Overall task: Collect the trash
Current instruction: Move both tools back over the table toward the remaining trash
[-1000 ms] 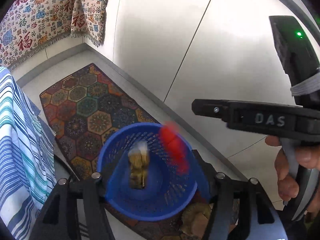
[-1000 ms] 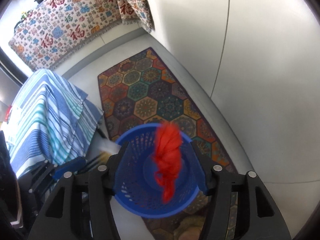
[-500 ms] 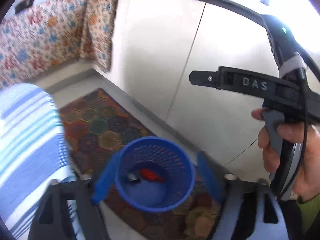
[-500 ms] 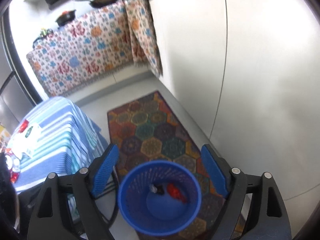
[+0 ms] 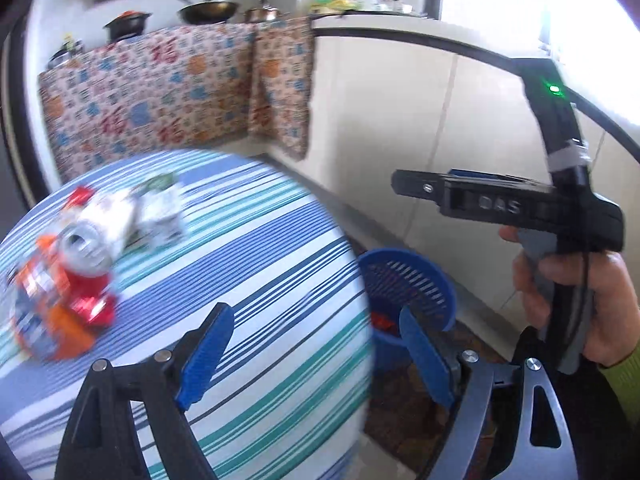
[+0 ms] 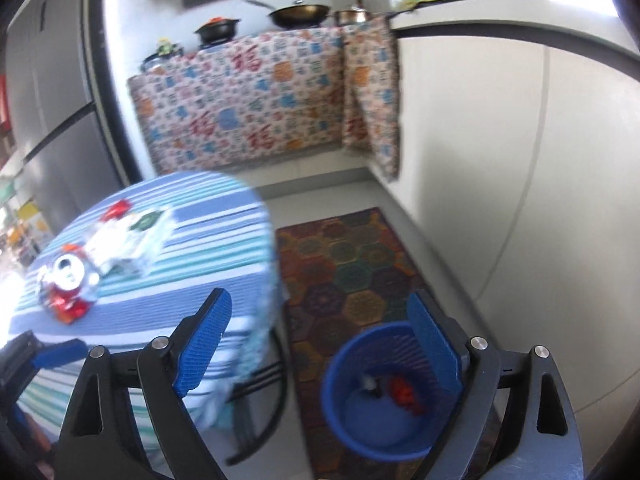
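Observation:
A blue mesh trash basket (image 6: 352,412) stands on the floor by the round table; it shows in the left wrist view (image 5: 416,280) too. Red scrap (image 6: 404,392) and a small grey piece lie inside it. On the striped tablecloth (image 5: 260,280) lie a crushed red can (image 5: 86,264), an orange wrapper (image 5: 40,320) and white-green packaging (image 5: 160,212); the can shows in the right wrist view (image 6: 68,284) as well. My left gripper (image 5: 316,356) is open and empty over the table's edge. My right gripper (image 6: 320,348) is open and empty above the floor, left of the basket.
A patterned hexagon rug (image 6: 352,264) lies under the basket. White cabinet fronts (image 6: 500,160) run along the right. A cloth-covered counter (image 6: 248,104) with pans stands at the back. A grey fridge (image 6: 48,100) is at the left.
The red scrap and the other piece dropped into the basket. Both grippers opened, rose and swung left from over the basket toward the table.

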